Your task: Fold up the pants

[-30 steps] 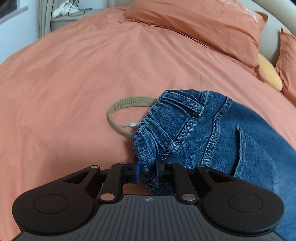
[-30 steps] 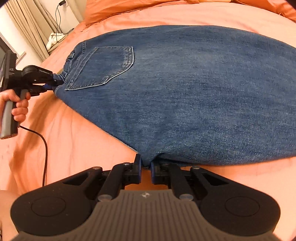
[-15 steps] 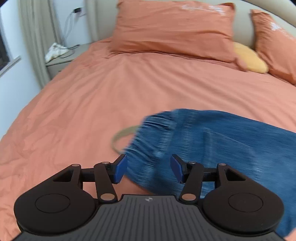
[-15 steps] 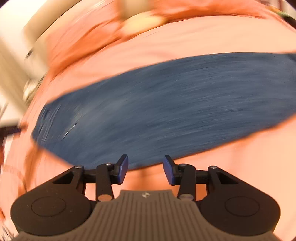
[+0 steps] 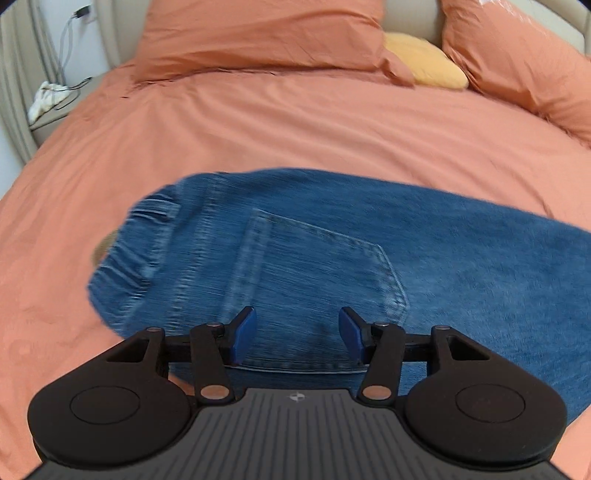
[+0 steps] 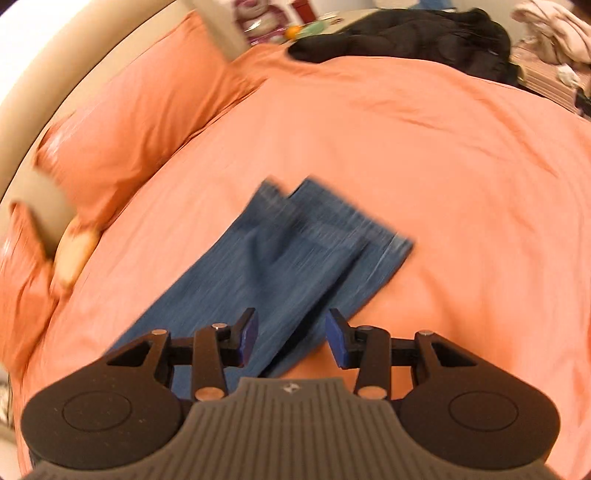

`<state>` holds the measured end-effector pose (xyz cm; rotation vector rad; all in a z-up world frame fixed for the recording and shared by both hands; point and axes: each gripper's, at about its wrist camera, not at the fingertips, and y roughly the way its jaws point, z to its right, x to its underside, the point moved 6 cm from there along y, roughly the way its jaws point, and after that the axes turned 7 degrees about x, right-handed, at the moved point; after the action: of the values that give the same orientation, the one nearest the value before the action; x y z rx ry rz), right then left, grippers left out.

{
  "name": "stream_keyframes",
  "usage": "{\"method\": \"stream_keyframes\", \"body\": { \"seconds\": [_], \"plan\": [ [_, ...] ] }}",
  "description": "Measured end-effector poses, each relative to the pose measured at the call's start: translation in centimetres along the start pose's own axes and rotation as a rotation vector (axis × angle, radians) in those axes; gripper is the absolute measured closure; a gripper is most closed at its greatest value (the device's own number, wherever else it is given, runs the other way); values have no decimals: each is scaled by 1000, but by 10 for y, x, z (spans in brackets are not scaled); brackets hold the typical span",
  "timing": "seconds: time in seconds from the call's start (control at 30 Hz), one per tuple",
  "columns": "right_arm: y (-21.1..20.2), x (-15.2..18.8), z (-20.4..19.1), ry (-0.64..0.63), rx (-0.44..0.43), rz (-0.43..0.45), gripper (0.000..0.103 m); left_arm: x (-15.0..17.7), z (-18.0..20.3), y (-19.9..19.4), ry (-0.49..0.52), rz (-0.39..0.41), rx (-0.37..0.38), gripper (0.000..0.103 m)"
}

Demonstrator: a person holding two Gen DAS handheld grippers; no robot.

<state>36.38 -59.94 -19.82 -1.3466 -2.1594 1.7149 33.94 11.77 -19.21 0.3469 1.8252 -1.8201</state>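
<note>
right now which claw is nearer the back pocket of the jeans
Left. The left claw hovers over the back pocket; the right claw is down by the leg hems, pocket out of view.

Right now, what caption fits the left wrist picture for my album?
Left gripper, empty and closing slightly, hovers over the back pocket of blue jeans on an orange bed.

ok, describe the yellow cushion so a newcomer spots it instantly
Start at the bed with its orange cover and look to the head end. Between the two big orange pillows sits the yellow cushion, smaller than both and the only yellow thing there.
</note>
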Motion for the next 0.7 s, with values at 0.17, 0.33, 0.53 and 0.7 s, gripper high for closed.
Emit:
{"method": "stream_keyframes", "body": {
  "seconds": [0.17,0.33,0.53,0.7],
  "plan": [
    [54,-24,21,106,4,-33,65,11,9,30,32,-95,-52,57],
    [90,-34,33,161,31,-52,81,20,8,48,39,-132,-70,60],
    [79,-51,10,28,28,-16,99,18,11,54,66,-147,-85,62],
    [7,-81,-19,-37,-63,156,100,18,11,54,65,-133,-76,62]
  ]
}}
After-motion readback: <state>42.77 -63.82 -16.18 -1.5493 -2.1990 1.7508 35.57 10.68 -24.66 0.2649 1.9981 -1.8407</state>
